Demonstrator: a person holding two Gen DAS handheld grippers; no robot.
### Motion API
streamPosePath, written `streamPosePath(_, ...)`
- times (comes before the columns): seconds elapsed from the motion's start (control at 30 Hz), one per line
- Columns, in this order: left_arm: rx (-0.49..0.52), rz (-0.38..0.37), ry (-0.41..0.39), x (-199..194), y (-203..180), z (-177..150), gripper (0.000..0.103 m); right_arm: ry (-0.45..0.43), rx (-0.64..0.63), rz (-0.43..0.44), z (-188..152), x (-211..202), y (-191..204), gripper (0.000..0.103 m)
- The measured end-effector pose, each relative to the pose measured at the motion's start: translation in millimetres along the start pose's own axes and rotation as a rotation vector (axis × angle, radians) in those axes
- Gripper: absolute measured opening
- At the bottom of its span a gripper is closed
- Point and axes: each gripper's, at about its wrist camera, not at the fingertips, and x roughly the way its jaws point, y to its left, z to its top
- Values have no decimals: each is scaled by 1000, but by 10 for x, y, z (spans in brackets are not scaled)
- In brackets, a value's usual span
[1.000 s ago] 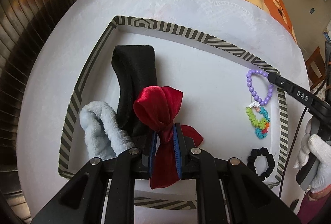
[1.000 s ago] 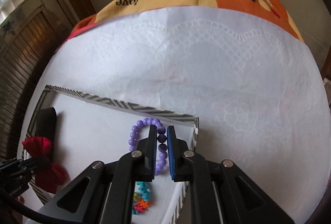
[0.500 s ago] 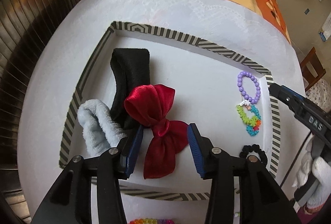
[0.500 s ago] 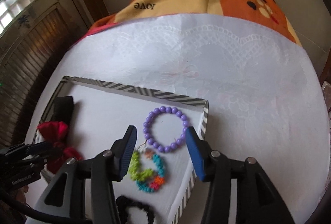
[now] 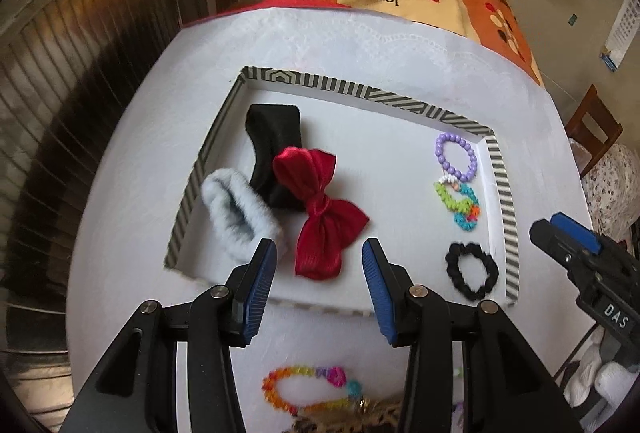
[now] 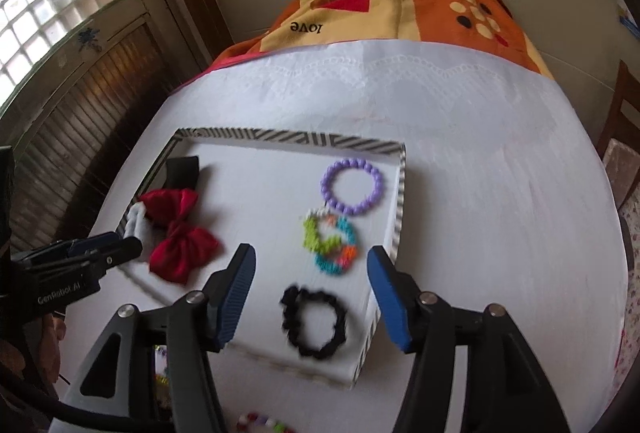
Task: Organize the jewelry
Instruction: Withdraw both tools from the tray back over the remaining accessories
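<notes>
Lying in the striped-rim tray [image 5: 506,201], a satin red bow [image 5: 320,209] is seen at 12 o'clock of the released left gripper [image 5: 318,283]; right gripper [image 6: 308,293] jaws are opening, empty. White tablecloth [image 6: 480,193], wooden shutters [image 5: 80,93] at 9 o'clock.

Black left gripper [image 5: 319,285], blue ribbed pads; silver screws; right gripper [image 6: 308,301] alike; white glove [image 5: 600,385]

The tray [image 5: 507,209] has a white floor and a black-and-white striped rim. In it lie a red satin bow [image 5: 320,209], a black band [image 5: 276,149], a pale grey fluffy band [image 5: 236,217], a lilac bead bracelet [image 6: 351,192], a green, turquoise and orange bracelet [image 6: 332,243] and a black scrunchie [image 6: 314,321]. The bench [image 6: 480,193] cloth is white with embossed lace; the blanket [image 6: 400,1] is orange, cream and red.
</notes>
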Motion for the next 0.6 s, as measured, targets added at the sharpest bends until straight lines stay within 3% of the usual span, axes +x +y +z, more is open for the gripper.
streamPosePath(0.6, 28, 52, -28, -538, -154, -871, 26, -2, 6, -12, -936, -714, 143, 64)
